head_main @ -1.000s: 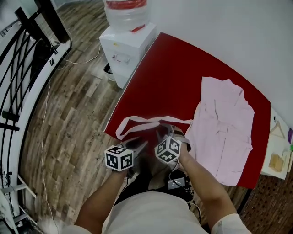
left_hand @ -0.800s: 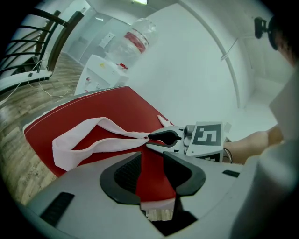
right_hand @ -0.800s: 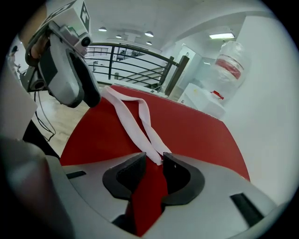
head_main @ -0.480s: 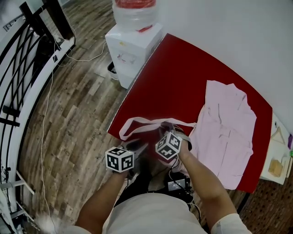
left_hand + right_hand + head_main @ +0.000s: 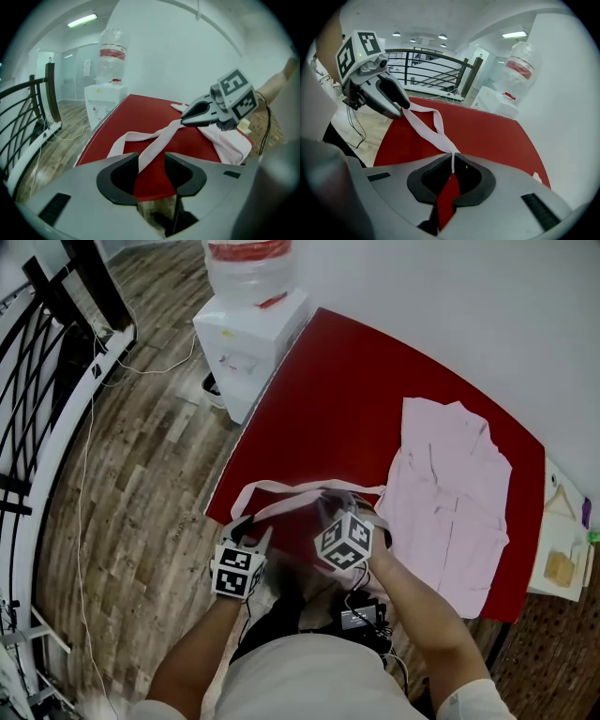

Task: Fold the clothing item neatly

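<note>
The pink garment (image 5: 450, 493) lies flat at 3 o'clock on the red counter (image 5: 319, 399), and its strap (image 5: 281, 495) loops toward 6 o'clock. The right gripper (image 5: 453, 158) has just been closing, and its fingers now pinch the strap. The left gripper (image 5: 151, 161) has its fingers apart, with the strap running loosely between them. Pulling now could slip the strap free on the left or drag the garment askew. Since a second ago the left gripper has rolled and edged toward 8 o'clock.

A wood floor (image 5: 141, 484), white wall (image 5: 450, 315), water dispenser (image 5: 246, 329) beside red table (image 5: 328, 399).
</note>
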`<state>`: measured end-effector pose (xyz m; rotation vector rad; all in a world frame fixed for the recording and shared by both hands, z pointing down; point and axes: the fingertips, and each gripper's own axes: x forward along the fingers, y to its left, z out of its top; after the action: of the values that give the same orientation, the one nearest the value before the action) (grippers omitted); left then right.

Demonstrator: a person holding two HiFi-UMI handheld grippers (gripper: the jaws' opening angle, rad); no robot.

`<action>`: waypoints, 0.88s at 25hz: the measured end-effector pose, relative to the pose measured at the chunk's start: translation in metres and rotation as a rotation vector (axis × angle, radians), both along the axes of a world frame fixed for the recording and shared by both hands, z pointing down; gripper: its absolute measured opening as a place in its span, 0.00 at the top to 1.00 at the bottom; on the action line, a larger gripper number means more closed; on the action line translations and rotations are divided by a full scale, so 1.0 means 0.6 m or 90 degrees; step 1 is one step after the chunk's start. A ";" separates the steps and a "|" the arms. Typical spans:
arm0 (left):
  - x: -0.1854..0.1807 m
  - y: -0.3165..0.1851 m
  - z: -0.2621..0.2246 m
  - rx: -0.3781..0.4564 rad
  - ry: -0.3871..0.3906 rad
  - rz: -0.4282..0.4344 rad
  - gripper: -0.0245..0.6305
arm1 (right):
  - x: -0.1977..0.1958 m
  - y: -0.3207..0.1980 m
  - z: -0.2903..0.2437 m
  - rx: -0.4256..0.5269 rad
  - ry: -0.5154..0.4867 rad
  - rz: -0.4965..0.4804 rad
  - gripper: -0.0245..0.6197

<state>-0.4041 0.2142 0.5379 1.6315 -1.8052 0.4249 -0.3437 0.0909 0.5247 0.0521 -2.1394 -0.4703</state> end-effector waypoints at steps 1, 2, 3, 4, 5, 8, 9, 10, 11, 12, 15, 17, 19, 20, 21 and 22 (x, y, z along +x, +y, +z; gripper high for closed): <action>-0.002 0.003 0.001 -0.004 -0.017 0.015 0.73 | 0.007 -0.005 -0.003 0.001 -0.001 0.005 0.92; -0.003 0.005 0.002 -0.009 -0.031 0.028 0.73 | 0.014 -0.011 -0.005 0.002 -0.001 0.010 0.92; -0.005 0.008 0.003 -0.011 -0.042 0.042 0.73 | 0.023 -0.017 -0.006 0.002 0.001 0.017 0.92; -0.006 0.008 0.004 -0.011 -0.052 0.055 0.73 | 0.033 -0.023 -0.007 0.003 0.002 0.024 0.92; -0.008 0.007 0.003 -0.007 -0.061 0.068 0.73 | 0.043 -0.030 -0.008 0.004 0.004 0.032 0.92; -0.016 -0.004 -0.004 0.008 -0.066 0.106 0.73 | 0.071 -0.046 -0.009 0.006 0.011 0.055 0.92; -0.021 -0.008 -0.007 0.012 -0.063 0.114 0.73 | 0.080 -0.049 -0.007 0.006 0.013 0.062 0.92; -0.028 -0.013 -0.009 0.016 -0.061 0.119 0.73 | 0.089 -0.052 -0.005 0.006 0.016 0.070 0.92; -0.036 -0.019 -0.010 0.018 -0.063 0.125 0.73 | 0.097 -0.054 -0.003 0.005 0.018 0.077 0.92; -0.042 -0.024 -0.011 0.020 -0.067 0.135 0.73 | 0.106 -0.057 -0.002 0.005 0.020 0.084 0.92; -0.052 -0.041 -0.013 0.024 -0.092 0.198 0.73 | 0.128 -0.071 -0.002 0.004 0.022 0.108 0.92; -0.051 -0.046 -0.009 0.014 -0.113 0.260 0.73 | 0.139 -0.083 -0.005 0.007 0.022 0.124 0.92; -0.051 -0.045 -0.001 -0.006 -0.135 0.319 0.72 | 0.149 -0.096 -0.008 0.010 0.023 0.138 0.92; -0.052 -0.045 0.004 -0.016 -0.149 0.344 0.71 | 0.154 -0.102 -0.008 0.011 0.024 0.144 0.92; -0.053 -0.044 0.008 -0.027 -0.163 0.365 0.70 | 0.159 -0.107 -0.008 0.012 0.026 0.150 0.92; -0.055 -0.045 0.012 -0.037 -0.178 0.385 0.69 | 0.164 -0.112 -0.007 0.012 0.028 0.156 0.92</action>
<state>-0.4373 0.1871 0.5454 2.1461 -1.4281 1.0045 -0.2453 0.0237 0.5205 0.3076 -2.0522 -0.3448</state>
